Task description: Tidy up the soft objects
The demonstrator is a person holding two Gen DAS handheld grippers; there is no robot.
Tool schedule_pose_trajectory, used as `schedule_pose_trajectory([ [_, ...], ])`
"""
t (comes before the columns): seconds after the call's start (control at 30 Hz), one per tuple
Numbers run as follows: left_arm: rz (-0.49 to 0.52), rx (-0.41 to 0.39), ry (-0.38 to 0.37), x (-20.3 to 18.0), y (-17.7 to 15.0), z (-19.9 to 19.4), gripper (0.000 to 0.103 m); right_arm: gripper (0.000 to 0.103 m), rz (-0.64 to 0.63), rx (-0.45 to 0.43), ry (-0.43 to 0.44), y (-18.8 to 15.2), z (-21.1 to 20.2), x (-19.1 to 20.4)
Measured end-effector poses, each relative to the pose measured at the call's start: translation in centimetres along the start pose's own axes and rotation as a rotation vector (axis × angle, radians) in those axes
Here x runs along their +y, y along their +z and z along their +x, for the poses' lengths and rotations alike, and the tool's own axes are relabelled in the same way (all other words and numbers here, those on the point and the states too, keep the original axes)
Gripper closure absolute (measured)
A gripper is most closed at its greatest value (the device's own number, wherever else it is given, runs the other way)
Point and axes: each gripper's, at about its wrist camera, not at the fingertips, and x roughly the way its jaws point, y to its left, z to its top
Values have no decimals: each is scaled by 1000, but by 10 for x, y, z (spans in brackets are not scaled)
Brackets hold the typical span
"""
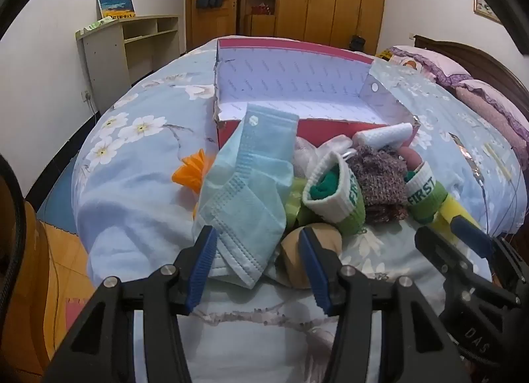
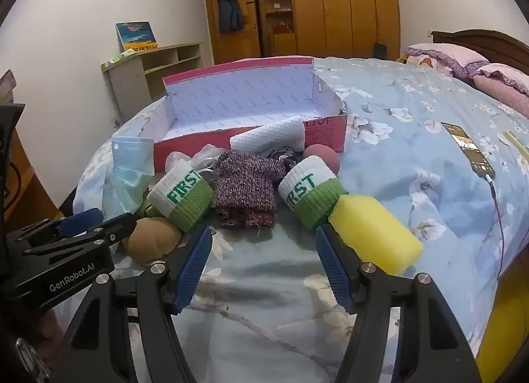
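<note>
A pile of soft things lies on the flowered bedspread before an open red box (image 1: 297,49) (image 2: 251,138). In it are a blue face mask (image 1: 248,184) (image 2: 129,171), two white-and-green "FIRST" socks (image 1: 334,194) (image 2: 185,194) (image 2: 307,191), a purple knit piece (image 1: 380,178) (image 2: 244,184), a yellow sponge (image 2: 373,234), a tan ball (image 1: 317,250) (image 2: 152,241) and a white roll (image 1: 383,135) (image 2: 267,138). My left gripper (image 1: 258,244) stands open, the mask's lower corner lying between its blue pads. My right gripper (image 2: 261,244) is open over bare bedspread, the sponge beside its right finger.
An orange thing (image 1: 191,171) peeks out left of the mask. A phone (image 2: 469,148) on a cable lies on the bed at right. Pink pillows (image 2: 463,62) sit by the headboard. A low shelf (image 1: 132,42) and wooden wardrobes (image 2: 330,3) stand beyond the bed.
</note>
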Motion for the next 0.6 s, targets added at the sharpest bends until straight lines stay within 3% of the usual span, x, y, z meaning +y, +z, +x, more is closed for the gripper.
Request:
schedule_pose_trajectory([
  [0.6,-1,7,1,0,0,0,48,36,-1,16,-4,-1,3,0],
])
